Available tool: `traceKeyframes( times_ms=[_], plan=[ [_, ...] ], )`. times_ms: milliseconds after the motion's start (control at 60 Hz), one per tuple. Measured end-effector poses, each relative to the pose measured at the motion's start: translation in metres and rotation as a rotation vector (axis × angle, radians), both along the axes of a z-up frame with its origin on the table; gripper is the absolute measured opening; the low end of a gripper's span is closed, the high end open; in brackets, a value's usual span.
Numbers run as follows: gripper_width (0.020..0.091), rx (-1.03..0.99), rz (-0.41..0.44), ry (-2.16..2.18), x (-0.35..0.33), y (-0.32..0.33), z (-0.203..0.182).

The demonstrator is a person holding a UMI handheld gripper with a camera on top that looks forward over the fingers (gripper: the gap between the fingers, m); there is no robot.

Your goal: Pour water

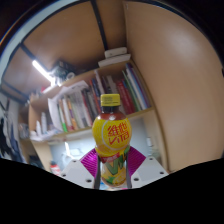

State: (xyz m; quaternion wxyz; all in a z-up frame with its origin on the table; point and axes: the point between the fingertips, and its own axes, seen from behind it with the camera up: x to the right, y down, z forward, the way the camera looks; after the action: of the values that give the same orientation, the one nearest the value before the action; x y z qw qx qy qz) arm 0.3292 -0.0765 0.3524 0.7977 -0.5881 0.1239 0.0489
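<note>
Bottle (112,135) first: it is a plastic drink bottle with an orange cap and a yellow label, and it fills the middle of the gripper view, standing between the two fingers of the tongs (112,158). The pink pads (91,157) show at both sides of its lower body, right against the label, so I judge the tongs are clenched on the bottle and carry it (no table or other support is visible under it).

Its long axis runs straight up from the fingers, cap on top, so the bottle is upright relative to the tongs and not tilted to either side. The cap looks closed on the neck.

Behind it the camera looks upward into the room: a wooden bookshelf (85,105) with rows of books, a pale wall, and a bright ceiling lamp (41,70) further back. No cup or glass to pour into can be seen from here.

For pouring, the important relation is this one: the mouth points away from the fingers along the bottle's axis, so the tongs would need to roll to bring the mouth down over a receiver, and the cap seems to stand in the way of any water coming out.
</note>
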Motion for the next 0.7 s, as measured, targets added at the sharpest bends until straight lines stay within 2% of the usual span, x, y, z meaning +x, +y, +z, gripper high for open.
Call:
traceKeyframes(
  times_ms=[117,167,200,283,383,567,700],
  plan=[
    [0.0373,-0.083,-0.123,-0.088,0.062,0.005,-0.054],
    [0.0373,-0.139,-0.152,-0.122,0.080,0.009,-0.089],
    [0.0373,-0.189,-0.167,-0.137,0.092,0.013,-0.125],
    [0.0373,-0.286,-0.168,-0.193,0.098,0.019,-0.178],
    [0.0373,-0.365,-0.166,-0.194,0.102,0.031,-0.220],
    [0.0378,-0.493,-0.134,-0.163,0.107,0.043,-0.278],
    [0.0376,-0.465,-0.138,-0.156,0.110,0.042,-0.275]
  ],
)
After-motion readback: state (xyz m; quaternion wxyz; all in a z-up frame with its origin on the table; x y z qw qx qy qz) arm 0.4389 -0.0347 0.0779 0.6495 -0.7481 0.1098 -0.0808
